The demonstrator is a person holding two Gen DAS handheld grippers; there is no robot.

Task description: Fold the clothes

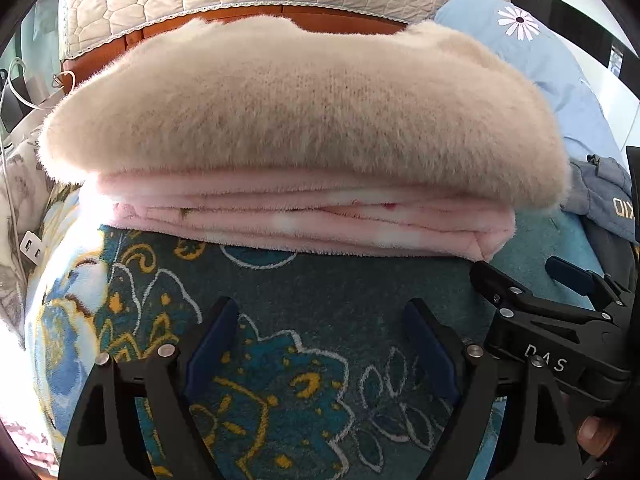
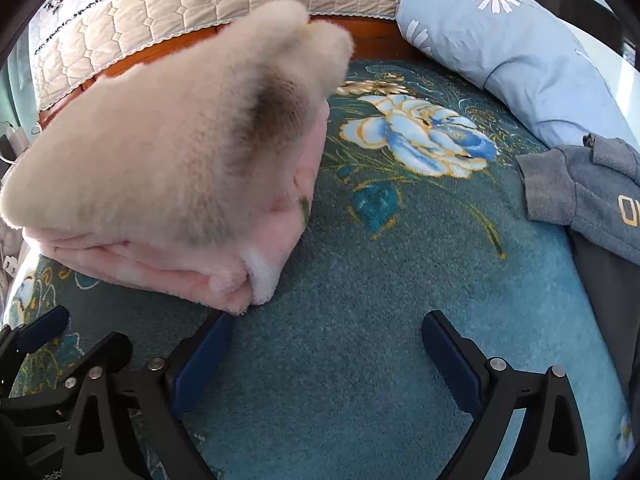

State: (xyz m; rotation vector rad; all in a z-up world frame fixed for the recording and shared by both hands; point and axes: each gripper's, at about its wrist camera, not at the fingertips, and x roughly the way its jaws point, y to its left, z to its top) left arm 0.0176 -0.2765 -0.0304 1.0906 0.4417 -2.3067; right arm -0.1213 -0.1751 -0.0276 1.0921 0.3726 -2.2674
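A folded beige fluffy garment lies on top of a folded pink fleece garment, stacked on the teal floral bed cover. The stack also shows in the right wrist view, beige over pink. My left gripper is open and empty, just in front of the stack. My right gripper is open and empty, over the cover beside the stack's right corner; its left pad sits close to the pink corner. The right gripper also shows in the left wrist view.
A grey garment with a logo lies crumpled at the right. A light blue daisy pillow lies at the back right. A quilted beige headboard cover runs behind. White cables and a charger hang at the left edge.
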